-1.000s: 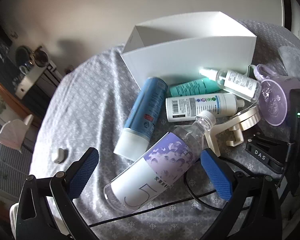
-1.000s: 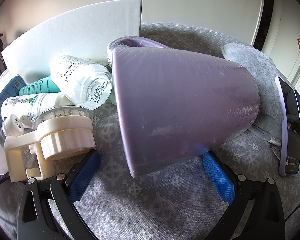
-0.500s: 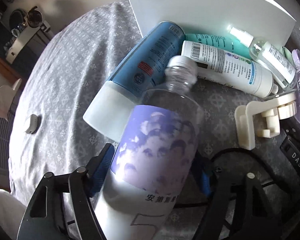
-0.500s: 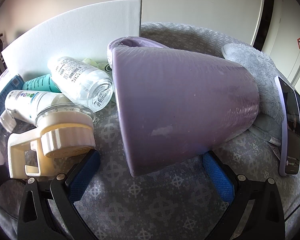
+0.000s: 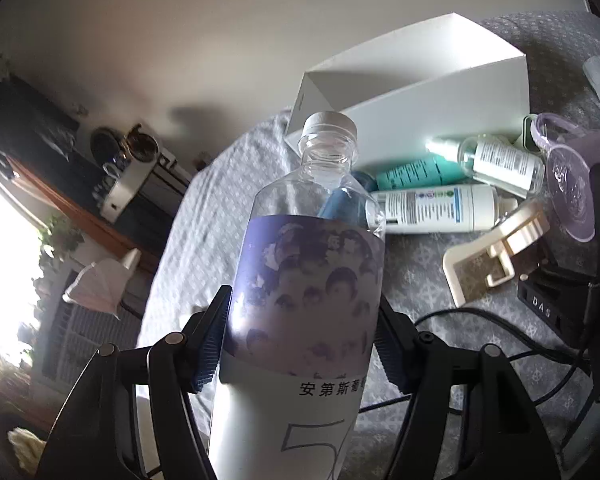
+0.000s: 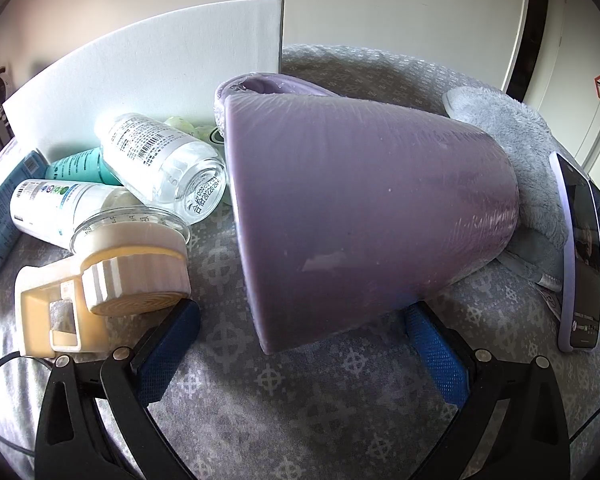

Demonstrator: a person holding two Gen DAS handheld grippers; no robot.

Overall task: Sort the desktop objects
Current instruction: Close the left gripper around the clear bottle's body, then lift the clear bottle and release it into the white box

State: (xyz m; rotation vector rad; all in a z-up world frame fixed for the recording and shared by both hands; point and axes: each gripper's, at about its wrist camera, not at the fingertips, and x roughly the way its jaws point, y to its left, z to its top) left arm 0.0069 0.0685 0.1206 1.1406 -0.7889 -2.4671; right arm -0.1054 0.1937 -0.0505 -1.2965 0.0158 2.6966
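My left gripper (image 5: 300, 340) is shut on a clear water bottle (image 5: 308, 280) with a purple label, held up off the table and tilted toward the white open box (image 5: 420, 92). Behind it lie a white bottle (image 5: 436, 208), a teal tube (image 5: 416, 174), a clear spray bottle (image 5: 496, 158) and a blue can (image 5: 340, 204). My right gripper (image 6: 300, 344) is open, its blue pads either side of the base of a purple cup (image 6: 360, 208) lying on its side. The spray bottle (image 6: 164, 160) lies left of the cup.
A cream plastic clamp holder (image 6: 100, 292) lies by my right gripper's left finger. A phone (image 6: 580, 256) rests at the right on a grey towel (image 6: 500, 120). Black cables (image 5: 500, 320) and a black device (image 5: 548, 300) sit on the patterned grey cloth.
My left gripper closed on the water bottle and lifted it from lying on the table to nearly upright. The right gripper has stayed still by the purple cup.
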